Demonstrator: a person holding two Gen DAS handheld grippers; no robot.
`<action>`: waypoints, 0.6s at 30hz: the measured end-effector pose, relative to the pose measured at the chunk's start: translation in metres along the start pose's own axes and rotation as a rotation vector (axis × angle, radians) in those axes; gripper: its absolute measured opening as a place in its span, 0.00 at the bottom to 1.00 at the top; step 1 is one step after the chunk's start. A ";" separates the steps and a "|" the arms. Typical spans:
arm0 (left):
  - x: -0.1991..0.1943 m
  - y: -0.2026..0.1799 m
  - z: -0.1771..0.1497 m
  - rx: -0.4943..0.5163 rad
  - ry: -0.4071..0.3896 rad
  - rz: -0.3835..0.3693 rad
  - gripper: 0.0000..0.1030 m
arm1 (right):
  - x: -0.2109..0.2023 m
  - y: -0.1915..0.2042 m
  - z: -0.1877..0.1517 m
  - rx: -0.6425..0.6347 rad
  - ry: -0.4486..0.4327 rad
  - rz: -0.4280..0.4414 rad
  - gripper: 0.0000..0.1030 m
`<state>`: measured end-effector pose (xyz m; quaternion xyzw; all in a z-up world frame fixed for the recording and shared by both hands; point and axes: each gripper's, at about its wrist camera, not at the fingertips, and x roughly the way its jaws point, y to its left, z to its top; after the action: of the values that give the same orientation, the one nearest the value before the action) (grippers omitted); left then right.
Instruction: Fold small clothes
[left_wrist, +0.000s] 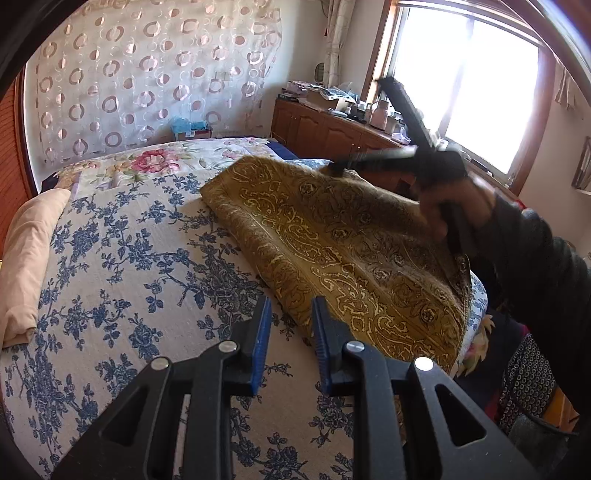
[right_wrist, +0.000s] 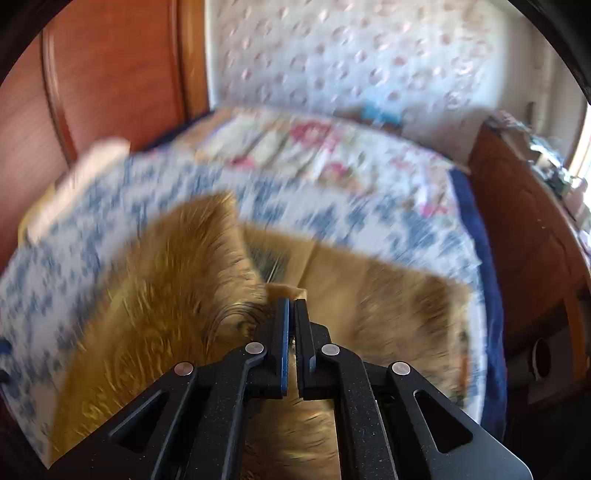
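Note:
A mustard-yellow patterned garment lies on the bed with its far right edge lifted. My left gripper is open and empty, just above the garment's near left edge. My right gripper is shut on a fold of the yellow garment and holds that edge up above the bed. It also shows in the left wrist view, at the garment's raised far edge, held by a hand in a dark sleeve. The right wrist view is blurred by motion.
The bed carries a blue floral quilt, a cream pillow at the left and a pink floral cover at the back. A wooden cabinet with clutter stands under the window. A wooden headboard is at the left.

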<state>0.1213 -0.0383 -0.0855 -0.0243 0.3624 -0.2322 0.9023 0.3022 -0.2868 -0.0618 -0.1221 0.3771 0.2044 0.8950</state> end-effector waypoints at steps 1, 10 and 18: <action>0.001 0.000 0.000 0.000 0.000 -0.001 0.19 | -0.008 -0.006 0.006 0.021 -0.023 -0.021 0.00; 0.004 -0.008 -0.001 0.012 0.008 -0.014 0.19 | -0.023 -0.048 0.050 0.034 -0.092 -0.251 0.00; 0.009 -0.011 -0.003 0.018 0.025 -0.025 0.19 | 0.018 -0.070 0.032 0.028 0.041 -0.317 0.10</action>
<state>0.1203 -0.0522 -0.0915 -0.0179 0.3710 -0.2469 0.8950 0.3659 -0.3324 -0.0481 -0.1716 0.3742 0.0527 0.9098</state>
